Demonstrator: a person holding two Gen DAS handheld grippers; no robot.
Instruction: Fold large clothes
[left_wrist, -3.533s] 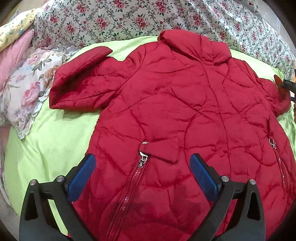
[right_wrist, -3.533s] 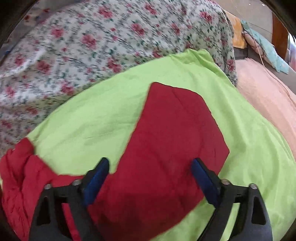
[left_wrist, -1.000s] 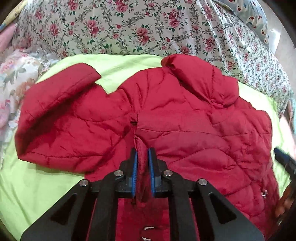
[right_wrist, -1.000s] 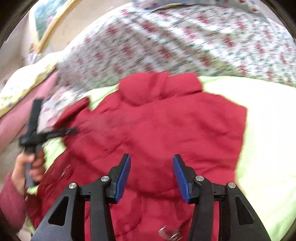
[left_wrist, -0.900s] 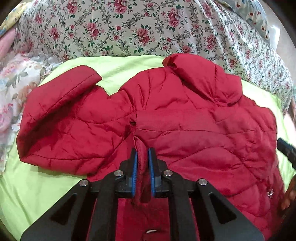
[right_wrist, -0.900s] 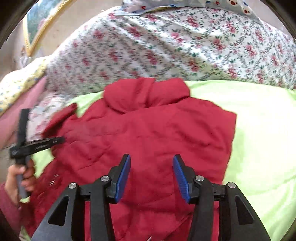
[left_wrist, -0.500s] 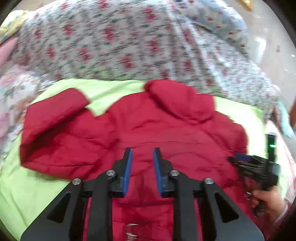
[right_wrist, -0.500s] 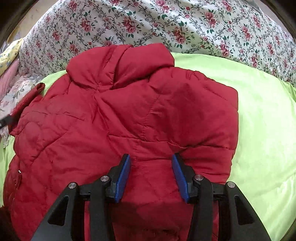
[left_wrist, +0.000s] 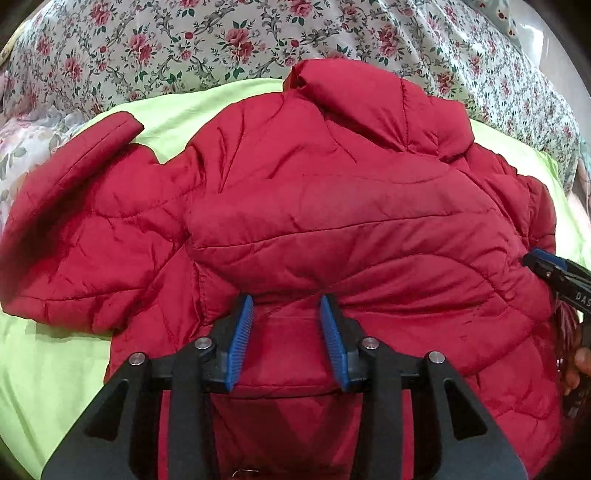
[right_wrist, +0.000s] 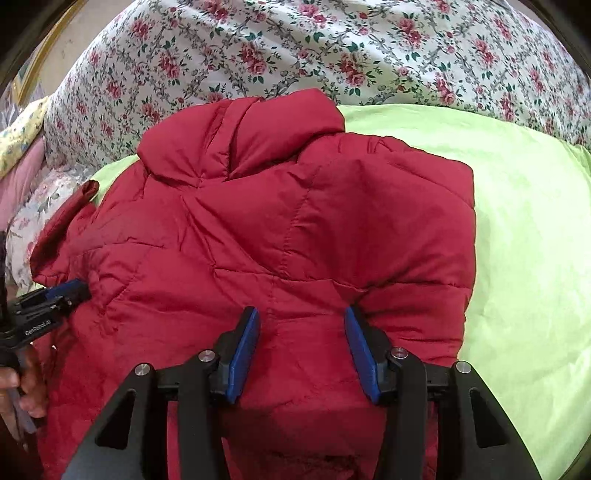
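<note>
Red jacket (left_wrist: 332, 229) occupies the centre of the green sheet (left_wrist: 48, 369). Bare sheet lies open at 8 o'clock in the left wrist view and from 1 to 4 o'clock in the right wrist view. Floral bedding (right_wrist: 295, 48) rises as a barrier at 12 o'clock. An outstretched sleeve (left_wrist: 74, 206) blocks 9 o'clock.

The left hand-held gripper (left_wrist: 286, 306) angles downward with jaws opening; the right hand-held gripper (right_wrist: 302, 319) angles downward, jaws parted.
</note>
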